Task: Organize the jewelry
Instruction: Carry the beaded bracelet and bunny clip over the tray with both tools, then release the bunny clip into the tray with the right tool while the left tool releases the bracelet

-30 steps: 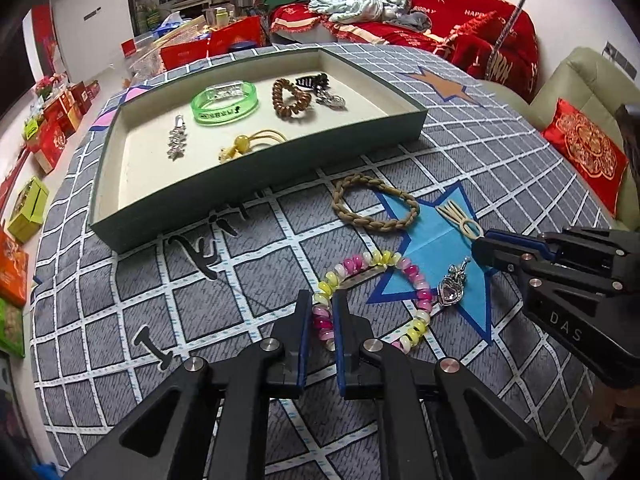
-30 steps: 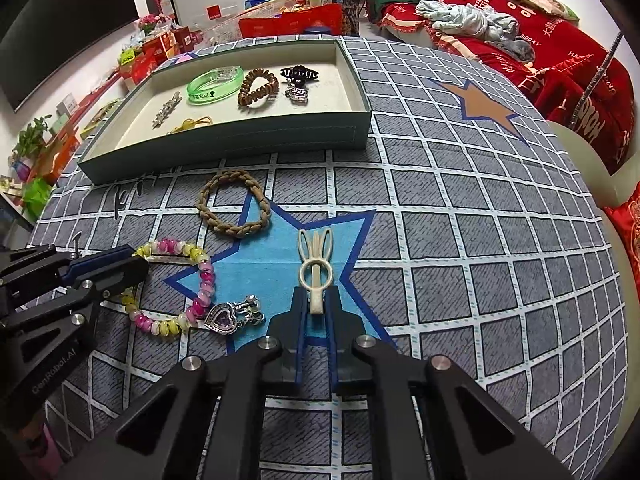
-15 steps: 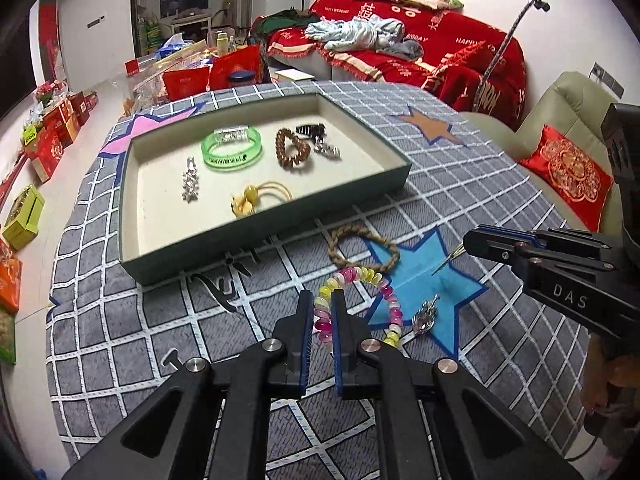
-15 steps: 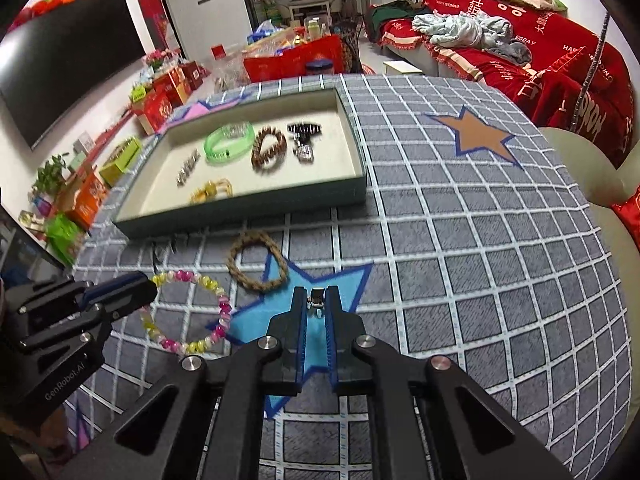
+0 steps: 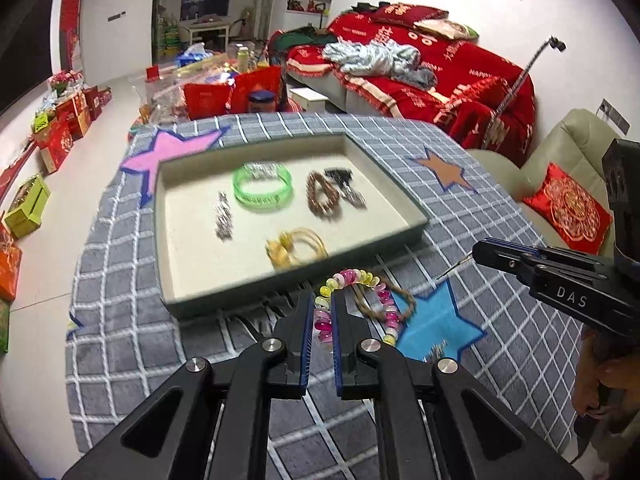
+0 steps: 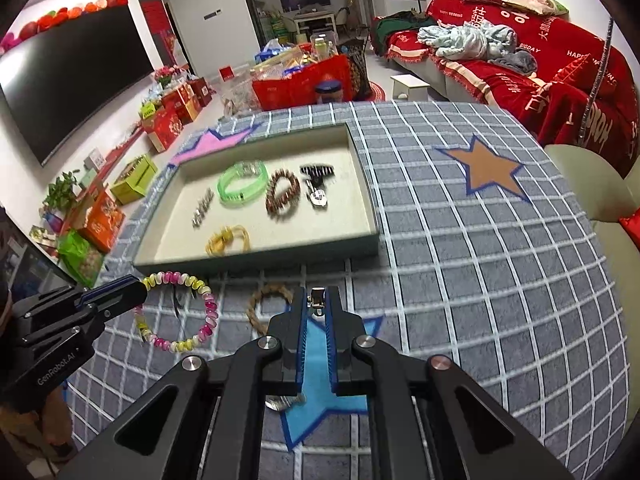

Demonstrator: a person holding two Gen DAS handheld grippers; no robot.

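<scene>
Beads first: on the left, our left gripper [image 5: 321, 312] has its jaws clamped on the pink-and-yellow bead bracelet [image 6: 176, 312], which hangs lifted above the grey checked desk [image 6: 480, 260] just short of the tray [image 6: 256, 258]. In the tray we see a green bangle [image 6: 243, 179], a brown bead bracelet [image 6: 283, 195] and a black hair claw [image 6: 317, 171] (somewhat blurred). Further right, a braided ring [image 6: 266, 300] lies on the desk beside the blue star [image 6: 320, 376] — and our right gripper [image 6: 318, 312] pinches a small cream clip [image 6: 318, 300], held off the desk.
</scene>
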